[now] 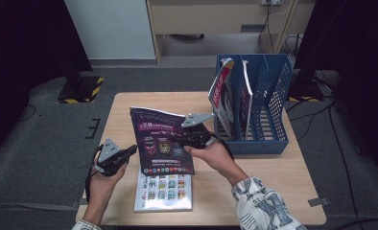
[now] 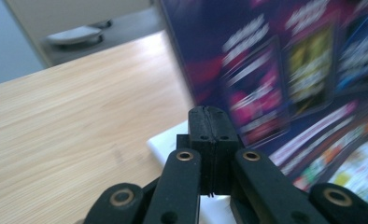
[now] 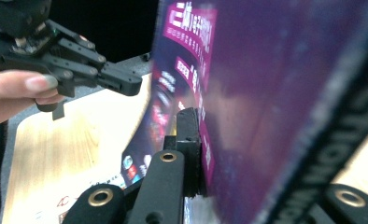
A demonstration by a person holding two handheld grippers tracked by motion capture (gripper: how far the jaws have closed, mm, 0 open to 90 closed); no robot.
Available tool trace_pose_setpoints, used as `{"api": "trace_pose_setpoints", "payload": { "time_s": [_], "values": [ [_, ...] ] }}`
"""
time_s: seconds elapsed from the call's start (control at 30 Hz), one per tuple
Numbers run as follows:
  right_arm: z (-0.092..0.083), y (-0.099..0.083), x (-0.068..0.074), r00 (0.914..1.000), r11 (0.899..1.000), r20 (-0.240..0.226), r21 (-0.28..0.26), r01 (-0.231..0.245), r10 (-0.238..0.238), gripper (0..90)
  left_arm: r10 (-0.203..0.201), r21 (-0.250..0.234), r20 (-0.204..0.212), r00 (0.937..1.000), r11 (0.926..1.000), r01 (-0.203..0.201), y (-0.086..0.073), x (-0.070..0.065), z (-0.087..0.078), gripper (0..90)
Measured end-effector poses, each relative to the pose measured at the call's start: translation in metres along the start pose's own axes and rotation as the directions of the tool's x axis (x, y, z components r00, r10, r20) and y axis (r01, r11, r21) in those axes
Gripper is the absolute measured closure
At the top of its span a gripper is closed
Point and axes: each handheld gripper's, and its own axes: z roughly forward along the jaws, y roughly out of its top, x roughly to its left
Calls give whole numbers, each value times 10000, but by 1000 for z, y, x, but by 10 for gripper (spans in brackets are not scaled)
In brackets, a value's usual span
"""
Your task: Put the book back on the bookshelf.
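Purple magazine lifted, blue rack just to its right

We clamp the glossy purple magazine by its right edge in our right gripper, cover tilted up above the white printed booklet on the wooden table. The blue plastic file rack stands near to the right, two magazines already in it. Our left gripper waits at the left, jaws closed on nothing.

Office-like room, wooden table, blue file rack, grey carpet, cables
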Motion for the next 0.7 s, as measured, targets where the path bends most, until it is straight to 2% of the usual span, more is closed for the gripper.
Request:
{"api": "trace_pose_setpoints", "payload": {
  "time_s": [0.03,0.07,0.13,0.17,0.4,0.7],
  "values": [
    [1,0,0,10000,10000,-25,15,63,-63,836,185,-72,80,9998,9998,-185,4,-4,0,900],
    [2,-1,1,9999,9999,-65,54,118,-118,838,-20,-105,134,9999,9999,21,8,-11,1,900],
    [4,-1,1,10000,9999,22,92,76,-76,840,297,-39,75,9995,9996,-296,12,-17,3,900],
    [4,0,1,10000,10000,31,90,36,-36,841,291,41,42,9996,9996,-292,11,-18,4,899],
    [3,1,1,10000,9999,24,125,61,-61,842,-310,692,-111,9995,9971,317,-8,-7,10,866],
    [3,4,4,9999,9999,79,102,93,-94,843,-209,950,48,9998,9953,203,-11,-11,16,847]
  ]
}}
